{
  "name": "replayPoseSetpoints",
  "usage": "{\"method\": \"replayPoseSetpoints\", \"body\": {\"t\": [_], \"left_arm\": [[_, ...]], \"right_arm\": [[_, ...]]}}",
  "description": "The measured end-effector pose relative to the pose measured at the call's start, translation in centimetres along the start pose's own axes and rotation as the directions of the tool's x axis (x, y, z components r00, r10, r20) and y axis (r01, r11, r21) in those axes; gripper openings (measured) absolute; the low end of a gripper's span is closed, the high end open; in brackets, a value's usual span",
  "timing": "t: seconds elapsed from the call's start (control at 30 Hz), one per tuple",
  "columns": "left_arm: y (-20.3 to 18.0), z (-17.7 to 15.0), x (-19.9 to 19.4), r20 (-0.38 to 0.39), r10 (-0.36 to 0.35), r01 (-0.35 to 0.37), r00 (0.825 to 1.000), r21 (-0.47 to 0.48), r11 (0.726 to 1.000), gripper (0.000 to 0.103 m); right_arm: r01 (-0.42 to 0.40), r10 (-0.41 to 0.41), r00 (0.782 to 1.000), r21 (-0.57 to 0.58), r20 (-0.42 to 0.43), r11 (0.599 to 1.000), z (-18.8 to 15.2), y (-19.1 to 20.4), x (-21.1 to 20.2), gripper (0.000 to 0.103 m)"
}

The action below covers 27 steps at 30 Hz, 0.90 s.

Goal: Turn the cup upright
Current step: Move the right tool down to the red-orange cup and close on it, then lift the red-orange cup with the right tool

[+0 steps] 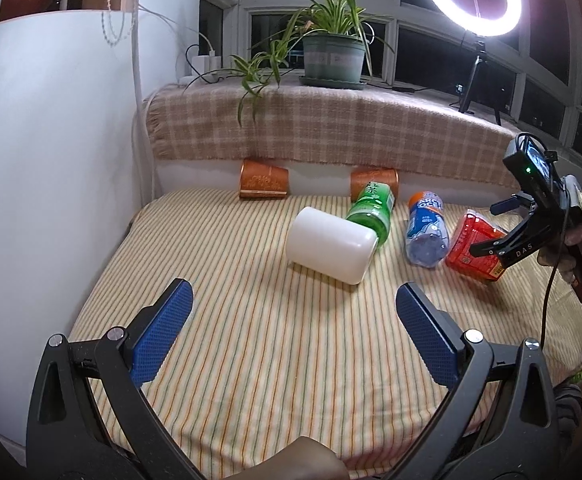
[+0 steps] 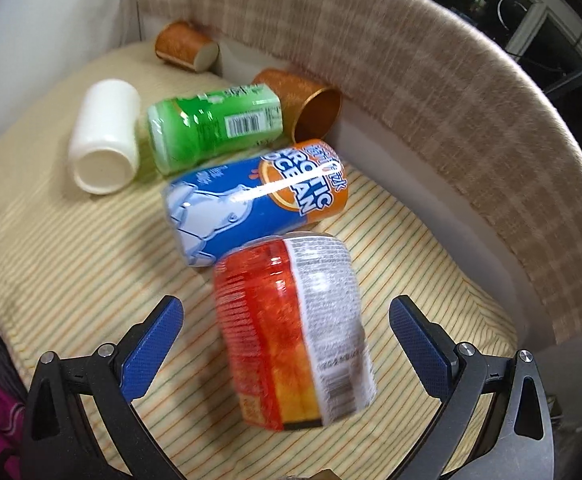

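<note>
On the striped cushion: red cup (image 2: pixel 291 336) lies sideways between wide-open right gripper (image 2: pixel 287 336) fingers.
Left gripper (image 1: pixel 295 328): wide, empty.
Risk: cup rolling into Arctic Ocean cup (image 2: pixel 251 204).

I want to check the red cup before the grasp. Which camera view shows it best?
The right wrist view: the red cup lies on its side, large and whole, between the open right tool fingers. In the left wrist view it is small, far right, partly hidden by the right tool.

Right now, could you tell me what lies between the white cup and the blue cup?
The green cup lies on its side between the white cup and the blue cup, clearest in the right wrist view.
</note>
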<state>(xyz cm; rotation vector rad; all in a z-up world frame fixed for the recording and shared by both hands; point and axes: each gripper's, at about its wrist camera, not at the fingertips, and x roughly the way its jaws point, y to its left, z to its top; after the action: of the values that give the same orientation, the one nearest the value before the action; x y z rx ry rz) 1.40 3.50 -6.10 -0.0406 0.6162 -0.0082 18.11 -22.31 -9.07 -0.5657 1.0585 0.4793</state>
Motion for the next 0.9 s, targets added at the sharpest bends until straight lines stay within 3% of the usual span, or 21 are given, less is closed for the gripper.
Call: {"method": "replayPoseSetpoints", "body": {"t": [0.27,0.37,0.43,0.63,0.9], "left_arm": [[0.2,-0.1,0.4,-0.017,0.010,-0.010,1.000,-0.010,1.000,0.103],[0.2,-0.2,0.5,-0.022,0.016,-0.017,1.000,-0.003,1.000,0.103],[0.1,-0.2,0.5,-0.025,0.021,-0.021,0.999,-0.004,1.000,0.103],[-0.1,-0.2,0.9,-0.034,0.019,-0.019,0.999,0.005,1.000,0.103],[-0.2,-0.3,0.8,-0.031,0.022,-0.022,0.999,0.014,1.000,0.103]], "right_arm": [[-0.005,0.000,0.996,-0.057,-0.085,0.998,0.8,-0.4,2.7,0.102],[-0.002,-0.006,0.995,-0.083,-0.099,0.997,0.8,-0.4,3.2,0.093],[-0.014,0.005,0.995,-0.092,-0.097,0.996,0.8,-0.3,3.0,0.087],[0.013,-0.024,0.997,-0.139,-0.074,0.990,0.0,0.5,2.0,0.087],[-0.018,0.025,0.999,-0.243,0.025,0.970,-1.1,3.9,-2.5,0.087]]}}
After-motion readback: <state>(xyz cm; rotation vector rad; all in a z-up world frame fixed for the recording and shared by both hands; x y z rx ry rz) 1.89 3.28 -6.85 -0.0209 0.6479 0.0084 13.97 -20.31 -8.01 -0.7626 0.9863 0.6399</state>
